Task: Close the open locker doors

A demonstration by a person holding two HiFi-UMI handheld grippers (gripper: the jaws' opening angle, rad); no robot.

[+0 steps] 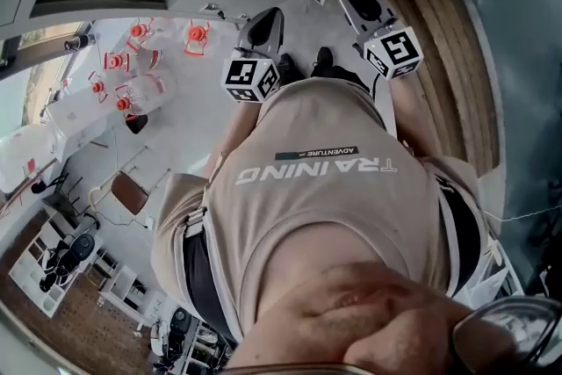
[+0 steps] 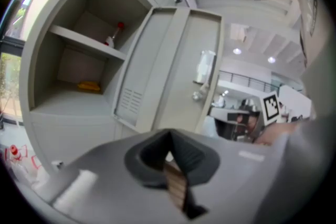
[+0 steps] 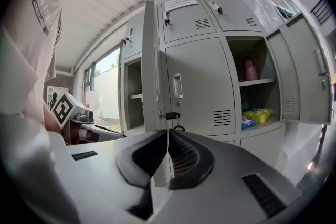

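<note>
Lockers [image 3: 199,86] ahead, doors [image 3: 151,76] ajar; we hold left gripper [image 2: 169,139] and right gripper [image 3: 168,136] pinched empty, ready to push.

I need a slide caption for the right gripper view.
Shut right tool facing grey lockers; the open right compartment holds a pink bottle and yellow packet.

Locker area in an open-plan, industrial-style workspace. There was a bank of grey steel lockers [image 3: 199,86] with vent slots and a padlock [image 3: 172,115], under a corrugated metal ceiling [image 3: 105,18]. A mezzanine railing [image 2: 252,80] ran beneath recessed lights [image 2: 237,51]. A chair [image 1: 132,193] and white shelving [image 1: 53,263] stood beyond.
</note>
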